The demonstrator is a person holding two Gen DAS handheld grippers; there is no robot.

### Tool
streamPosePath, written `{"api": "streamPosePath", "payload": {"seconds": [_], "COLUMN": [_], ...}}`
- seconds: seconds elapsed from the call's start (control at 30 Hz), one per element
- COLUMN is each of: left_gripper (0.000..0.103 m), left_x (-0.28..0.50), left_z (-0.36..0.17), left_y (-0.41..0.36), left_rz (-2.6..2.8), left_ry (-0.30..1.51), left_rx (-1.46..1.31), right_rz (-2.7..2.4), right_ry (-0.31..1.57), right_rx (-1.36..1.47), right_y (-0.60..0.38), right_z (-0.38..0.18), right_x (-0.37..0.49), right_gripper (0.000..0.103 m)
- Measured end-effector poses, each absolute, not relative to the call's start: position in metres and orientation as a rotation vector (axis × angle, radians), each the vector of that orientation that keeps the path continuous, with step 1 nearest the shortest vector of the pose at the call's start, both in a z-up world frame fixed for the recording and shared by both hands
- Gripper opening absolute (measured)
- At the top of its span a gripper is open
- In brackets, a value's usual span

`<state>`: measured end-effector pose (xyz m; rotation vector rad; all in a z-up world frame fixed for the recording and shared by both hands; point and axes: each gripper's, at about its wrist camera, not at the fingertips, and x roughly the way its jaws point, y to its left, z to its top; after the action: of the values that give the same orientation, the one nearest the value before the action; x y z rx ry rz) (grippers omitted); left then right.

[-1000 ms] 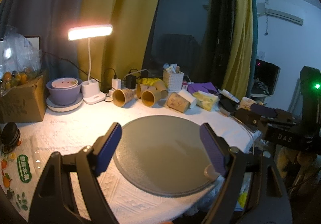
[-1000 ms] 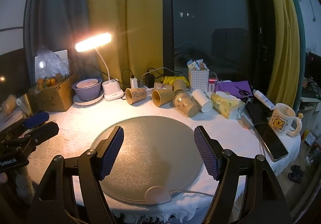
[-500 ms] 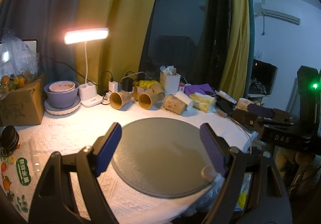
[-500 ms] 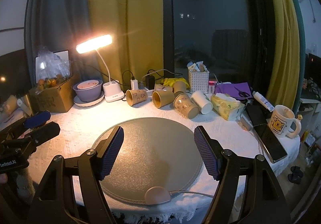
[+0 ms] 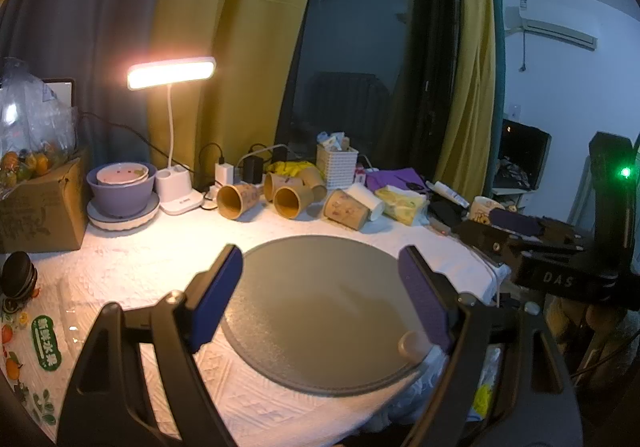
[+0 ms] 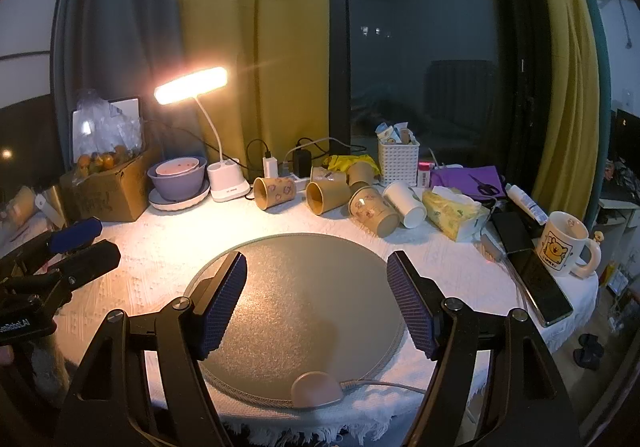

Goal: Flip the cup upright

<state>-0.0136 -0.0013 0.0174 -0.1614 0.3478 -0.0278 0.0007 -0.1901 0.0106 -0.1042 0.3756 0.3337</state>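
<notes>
Several brown paper cups lie on their sides at the back of the white table: a left cup [image 6: 274, 193] [image 5: 237, 200], a middle cup [image 6: 328, 196] [image 5: 293, 201], and a right cup [image 6: 374, 211] [image 5: 346, 209]; a white cup [image 6: 405, 203] lies beside it. My left gripper [image 5: 320, 297] is open and empty above the near edge of the round grey mat [image 5: 328, 311]. My right gripper [image 6: 318, 305] is open and empty above the same mat [image 6: 304, 307]. Both are well short of the cups. The left gripper also shows at the left of the right wrist view [image 6: 76, 247].
A lit desk lamp [image 6: 192, 85], purple bowl on a plate [image 6: 178, 177], cardboard box [image 6: 106, 191], white basket [image 6: 398, 159], tissue pack [image 6: 452, 213], phone [image 6: 536, 279] and cartoon mug [image 6: 564, 243] ring the mat. The right gripper [image 5: 516, 227] crosses the left view's right side.
Both views have shifted slightly; the grippers have risen and drawn back a little from the table. Both stay open and empty. The cups have not moved.
</notes>
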Motion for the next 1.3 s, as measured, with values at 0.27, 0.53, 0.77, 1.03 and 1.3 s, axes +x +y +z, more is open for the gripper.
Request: {"api": "streamPosePath", "payload": {"seconds": [0.27, 0.53, 0.77, 1.03, 1.3], "left_gripper": [0.081, 0.081, 0.081, 0.081, 0.081], "left_x": [-0.0149, -0.0152, -0.0150, -0.0180, -0.0182], "left_z": [0.0178, 0.0178, 0.0179, 0.0185, 0.0186], "left_y": [-0.0018, -0.0019, -0.0019, -0.0022, -0.0024], "left_rz": [-0.031, -0.032, -0.032, -0.028, -0.028], "left_ry": [0.346, 0.345, 0.346, 0.339, 0.339], "left_rx": [-0.158, -0.158, -0.158, -0.148, -0.147], "right_rz": [0.334, 0.334, 0.334, 0.334, 0.334], "right_ry": [0.376, 0.376, 0.376, 0.376, 0.375], "right_rx": [-0.106, -0.106, -0.106, -0.106, -0.107], "right_y": [-0.1897, -0.1900, -0.1896, -0.1894, -0.1896], "right_z": [0.0104, 0.0104, 0.0104, 0.0106, 0.0108], "right_x": [0.0009, 0.0010, 0.0008, 0.0009, 0.0011], "right_gripper": [0.076, 0.076, 0.076, 0.076, 0.076]}}
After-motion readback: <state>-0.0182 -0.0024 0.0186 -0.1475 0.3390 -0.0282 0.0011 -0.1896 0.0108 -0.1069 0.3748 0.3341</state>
